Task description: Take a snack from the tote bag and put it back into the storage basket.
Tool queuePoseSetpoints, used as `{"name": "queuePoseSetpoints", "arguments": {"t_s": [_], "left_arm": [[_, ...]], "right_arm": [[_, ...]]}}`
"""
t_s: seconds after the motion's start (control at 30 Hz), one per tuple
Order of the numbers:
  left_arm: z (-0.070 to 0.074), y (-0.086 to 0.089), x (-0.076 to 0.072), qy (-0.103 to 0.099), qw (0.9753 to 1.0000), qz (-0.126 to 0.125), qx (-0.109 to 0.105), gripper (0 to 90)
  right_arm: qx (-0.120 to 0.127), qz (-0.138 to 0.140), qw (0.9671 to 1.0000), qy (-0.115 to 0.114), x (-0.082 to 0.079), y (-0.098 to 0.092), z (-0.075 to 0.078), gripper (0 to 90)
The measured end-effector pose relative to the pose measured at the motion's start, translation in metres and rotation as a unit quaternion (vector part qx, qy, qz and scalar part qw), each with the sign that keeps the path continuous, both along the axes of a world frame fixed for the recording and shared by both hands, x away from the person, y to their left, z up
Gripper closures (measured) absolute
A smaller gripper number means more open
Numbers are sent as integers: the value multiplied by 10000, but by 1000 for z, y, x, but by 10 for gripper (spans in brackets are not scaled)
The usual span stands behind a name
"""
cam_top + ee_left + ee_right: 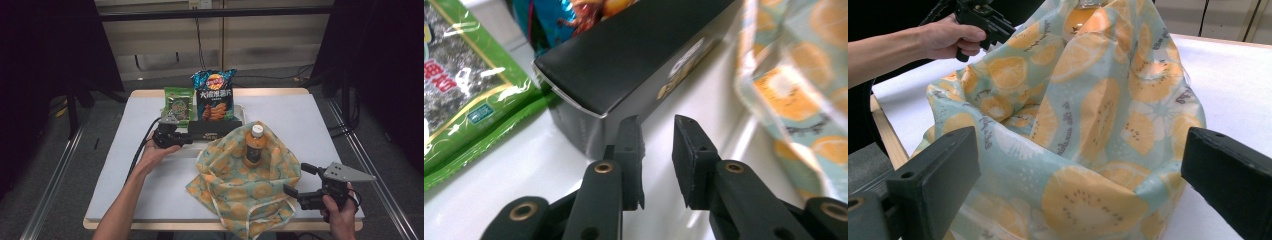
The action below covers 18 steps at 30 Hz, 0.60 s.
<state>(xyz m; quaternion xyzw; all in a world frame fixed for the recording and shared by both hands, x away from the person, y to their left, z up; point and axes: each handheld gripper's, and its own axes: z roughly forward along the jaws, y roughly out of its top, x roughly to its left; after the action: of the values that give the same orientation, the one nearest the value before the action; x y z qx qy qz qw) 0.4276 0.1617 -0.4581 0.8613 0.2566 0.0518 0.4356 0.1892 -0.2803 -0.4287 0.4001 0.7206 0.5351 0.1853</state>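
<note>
Toward the far left of the surface, my left gripper (pixel 184 139) sits with its jaws a little apart and holding nothing, right at the near end of the black box (pixel 216 128). The box lies lengthwise in front of the seaweed packet (pixel 178 105) and chip bag (pixel 215 95). It looks stiff, light and glossy, so I judge it may slip; I would pinch across its narrow end, square to the faces. At the centre, the fruit-print bag (pixel 240 175) slumps soft around an upright bottle (pixel 255 145). Near the right front corner, my right gripper (pixel 300 184) has its jaws wide apart, just beside the bag's loose cloth
</note>
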Motion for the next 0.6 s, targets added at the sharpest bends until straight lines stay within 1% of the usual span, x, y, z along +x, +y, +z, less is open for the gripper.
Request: {"name": "queuePoseSetpoints", "arguments": {"t_s": [0.03, 0.07, 0.1, 0.17, 0.2, 0.23, 0.27, 0.33, 0.37, 0.4, 0.43, 0.47, 0.5, 0.57, 0.6], "left_arm": [[2, 0, -1, -13, 10000, -27, 14, 723], [3, 0, -4, -22, 10000, -7, -25, 717], [4, -1, -5, -39, 10000, -40, -58, 709], [7, -1, -8, -69, 9999, -70, -74, 695], [8, -2, -9, -77, 9998, -48, -159, 684], [10, -1, -10, -90, 9999, -61, -129, 664], [11, -2, -12, -98, 9997, -105, -208, 646], [16, -3, -18, -170, 9994, -138, -259, 618], [20, -3, -21, -145, 9992, -143, -344, 601], [21, -3, -23, -118, 9987, -185, -450, 595], [22, -3, -27, -155, 9983, -173, -540, 595], [24, -4, -30, -181, 9983, -179, -520, 595], [25, -4, -33, -197, 9980, -203, -560, 593], [29, -4, -39, -237, 9975, -228, -624, 587], [31, -5, -42, -257, 9973, -258, -632, 586]], "right_arm": [[-15, -6, 10000, 5, -1, -1, 0, 18], [-31, -15, 10000, -15, -1, -1, 1, 18], [-38, -19, 10000, -22, -2, -1, 1, 18], [-19, -19, 10000, -23, -3, -1, 2, 18], [-15, -25, 10000, -21, -2, 0, 2, 18], [-18, -28, 10000, -21, -2, 0, 2, 19], [-21, -25, 10000, -37, -2, 0, 2, 21], [9, -78, 10000, -45, -2, 1, 4, 27], [-13, -123, 9999, -62, -2, 1, 5, 34], [-23, -235, 9997, -66, -2, 2, 6, 47], [13, -228, 9997, -115, -1, 1, 6, 58], [68, -231, 9997, -96, -1, 0, 8, 74], [42, -287, 9995, -111, -1, 0, 8, 94], [92, -339, 9993, -118, 0, 0, 9, 113], [49, -348, 9993, -108, 1, 0, 9, 141]]}}
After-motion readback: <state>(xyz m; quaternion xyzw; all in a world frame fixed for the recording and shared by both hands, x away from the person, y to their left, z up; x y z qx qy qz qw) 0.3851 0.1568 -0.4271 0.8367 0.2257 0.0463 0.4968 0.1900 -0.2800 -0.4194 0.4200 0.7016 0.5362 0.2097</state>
